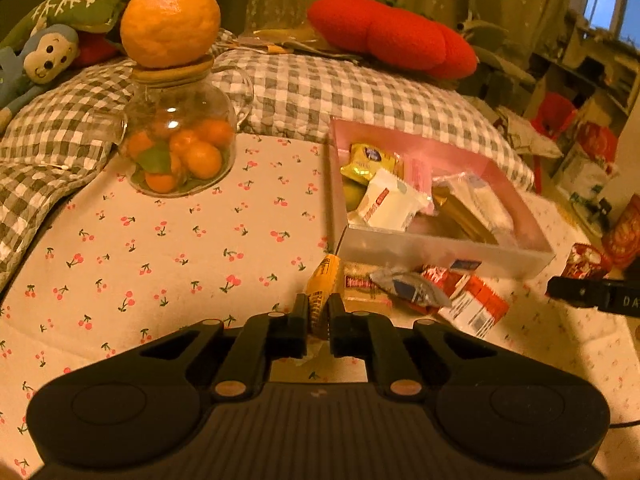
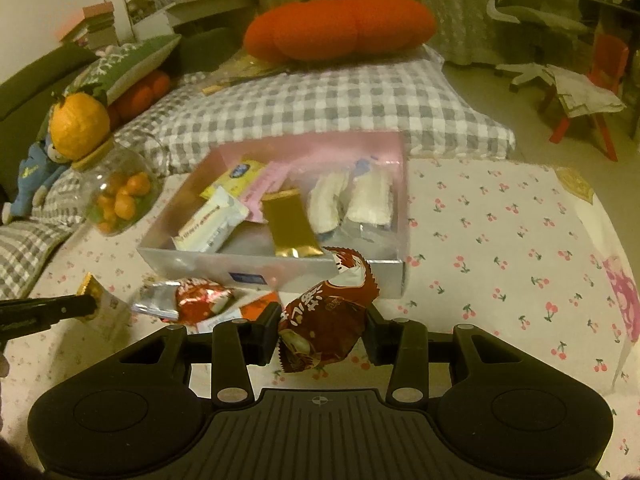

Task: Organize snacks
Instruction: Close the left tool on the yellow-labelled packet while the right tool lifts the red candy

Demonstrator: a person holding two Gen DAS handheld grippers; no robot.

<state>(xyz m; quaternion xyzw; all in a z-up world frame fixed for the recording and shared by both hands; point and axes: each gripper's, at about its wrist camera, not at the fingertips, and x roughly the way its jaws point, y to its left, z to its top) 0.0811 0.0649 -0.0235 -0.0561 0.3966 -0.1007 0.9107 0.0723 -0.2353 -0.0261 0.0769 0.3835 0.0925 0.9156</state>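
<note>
Two snacks held for boxing: yellow packet [image 1: 322, 288] pinched in left gripper [image 1: 319, 316], red packet [image 2: 324, 320] clamped in right gripper [image 2: 322, 332], both just before the clear box [image 2: 280, 268].

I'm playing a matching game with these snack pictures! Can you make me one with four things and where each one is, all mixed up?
Things:
1. big orange
2. red snack packet
3. yellow snack packet
4. gold packet

Places:
A. in the clear box
B. on the jar's lid
C. pinched in the left gripper
D. pinched in the right gripper

Pairs: 1-B, 2-D, 3-C, 4-A
</note>
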